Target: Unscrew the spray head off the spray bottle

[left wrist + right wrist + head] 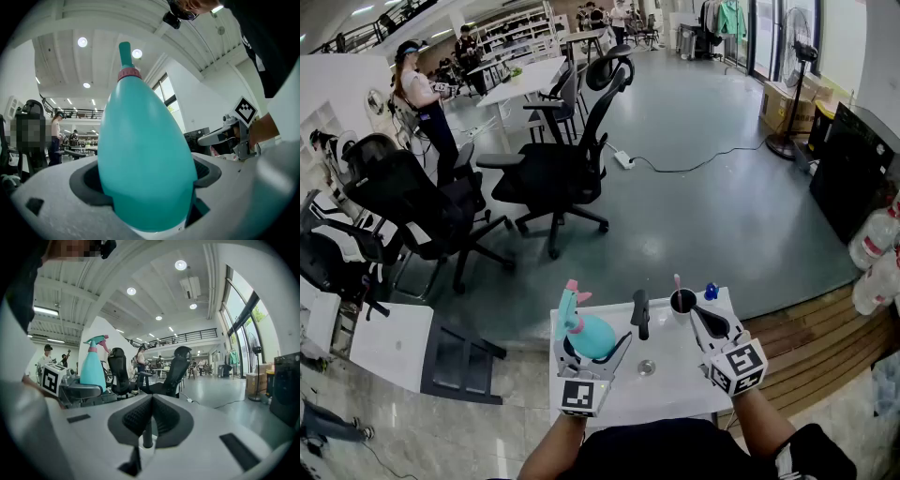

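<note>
We hold the left gripper [593, 349] at about 8 o'clock over the small white table [675, 389]. Its jaws pinch the teal spray bottle [592, 336] by the wide lower body. In the left gripper view the dark pads [89, 185] press against both sides of the bottle [140, 140], which fills the gap between them. The pink spray head [571, 298] is on the neck, at 11 o'clock from the body in the head view. Its pink collar [129, 73] shows at 12 o'clock in the left gripper view. Whether the bottle's base touches the table we cannot tell.

Our right gripper [697, 315] is at 3 o'clock from the bottle, well apart from it. Its jaws are pressed together with nothing between them, and the right gripper view shows the ridged pads [133, 416] meeting edge to edge. In that same view the bottle [92, 369] stands upright at 9 o'clock, with the spray head [95, 341] on top.

Just beside the right gripper's tips, at 11 o'clock, stands a black cup [682, 301]. A small blue object [711, 292] lies at 1 o'clock from those tips. An upright black object [640, 314] stands between the bottle and the cup. A small round metal piece [646, 367] lies on the table at 6 o'clock from it. Black office chairs [562, 169] stand on the grey floor at 12 o'clock.
</note>
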Action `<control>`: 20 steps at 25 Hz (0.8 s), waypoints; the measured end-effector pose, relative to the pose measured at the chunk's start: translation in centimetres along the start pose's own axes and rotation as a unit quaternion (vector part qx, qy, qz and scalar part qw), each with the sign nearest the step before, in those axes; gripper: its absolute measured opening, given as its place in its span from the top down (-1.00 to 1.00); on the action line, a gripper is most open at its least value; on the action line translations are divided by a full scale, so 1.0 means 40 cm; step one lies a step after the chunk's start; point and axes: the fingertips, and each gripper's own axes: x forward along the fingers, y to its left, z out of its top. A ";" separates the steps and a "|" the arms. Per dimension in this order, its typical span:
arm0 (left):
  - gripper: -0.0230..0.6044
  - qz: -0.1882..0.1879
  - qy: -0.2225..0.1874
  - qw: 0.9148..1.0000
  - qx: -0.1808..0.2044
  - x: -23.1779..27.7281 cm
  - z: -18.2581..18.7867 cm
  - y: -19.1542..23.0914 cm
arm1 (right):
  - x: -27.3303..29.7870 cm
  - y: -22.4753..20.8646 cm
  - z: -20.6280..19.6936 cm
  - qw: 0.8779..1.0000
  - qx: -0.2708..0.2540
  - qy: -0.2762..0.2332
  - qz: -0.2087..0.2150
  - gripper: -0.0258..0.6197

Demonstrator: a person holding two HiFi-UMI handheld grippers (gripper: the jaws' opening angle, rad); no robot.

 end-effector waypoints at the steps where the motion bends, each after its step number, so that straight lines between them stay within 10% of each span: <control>1: -0.58 -0.003 0.001 1.000 0.006 0.001 -0.004 -0.002 | 0.002 0.003 0.000 1.000 -0.004 -0.001 -0.001 0.91; 14: -0.58 -0.025 0.013 0.999 0.022 0.000 -0.023 -0.037 | -0.003 0.014 -0.009 1.000 -0.008 0.000 -0.001 0.91; 20: -0.58 -0.042 0.010 0.998 0.043 -0.002 -0.042 -0.044 | 0.017 0.085 0.011 0.997 0.021 -0.006 0.076 0.72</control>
